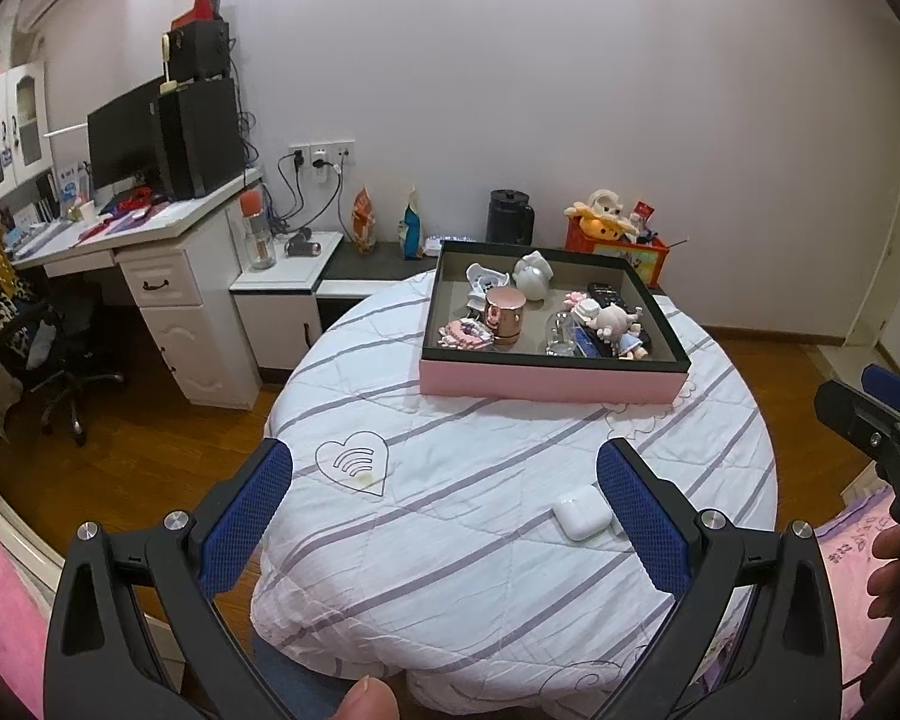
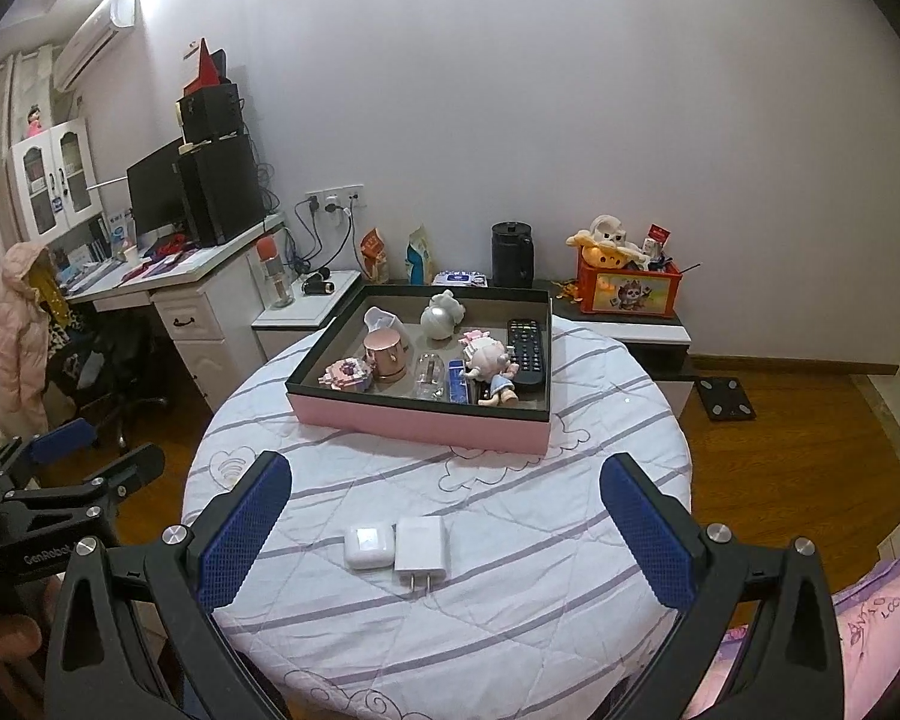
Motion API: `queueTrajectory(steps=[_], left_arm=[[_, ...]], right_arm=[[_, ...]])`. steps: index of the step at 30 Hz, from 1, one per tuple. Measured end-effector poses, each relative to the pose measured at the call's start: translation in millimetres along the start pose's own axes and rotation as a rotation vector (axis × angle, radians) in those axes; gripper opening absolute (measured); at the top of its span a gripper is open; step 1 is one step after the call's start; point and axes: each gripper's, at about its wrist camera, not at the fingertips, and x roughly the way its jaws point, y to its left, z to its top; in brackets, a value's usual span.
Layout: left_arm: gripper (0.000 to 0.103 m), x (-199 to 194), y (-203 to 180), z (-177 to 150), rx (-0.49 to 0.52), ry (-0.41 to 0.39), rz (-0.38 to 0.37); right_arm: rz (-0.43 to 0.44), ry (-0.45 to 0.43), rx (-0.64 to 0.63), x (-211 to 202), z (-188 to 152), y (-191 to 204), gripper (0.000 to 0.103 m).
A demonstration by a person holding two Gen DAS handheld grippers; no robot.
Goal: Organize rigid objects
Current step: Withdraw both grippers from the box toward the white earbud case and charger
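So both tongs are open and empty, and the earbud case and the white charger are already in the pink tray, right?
Not quite. The earbud case and white charger lie side by side on the quilted table cover, outside the pink tray, as the right wrist view shows. Left tongs and right tongs are open and empty.
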Motion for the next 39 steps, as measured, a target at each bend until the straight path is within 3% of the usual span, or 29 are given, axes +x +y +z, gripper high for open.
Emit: queueTrajectory(steps=[5,16,28,39], left_arm=[[0.103,-3,-9,-1,0.06,-0.036,0.127],[0.103,23,-8,-15,0.013,0.052,0.031],[0.103,107,-40,-52,0.056,0.24,-0.054],[0.103,158,-65,-66,0.082,0.319,-0.159]], right_arm=[[-0.01,0.013,0.012,2,-3,-4,0.103],[-0.018,0.073,-0.018,20,-14,1,0.103],[-0.051,0.247,-0.058,79,-48,-8,0.103],[-0.064,0.338,-0.029,115,-60,-27,0.103]])
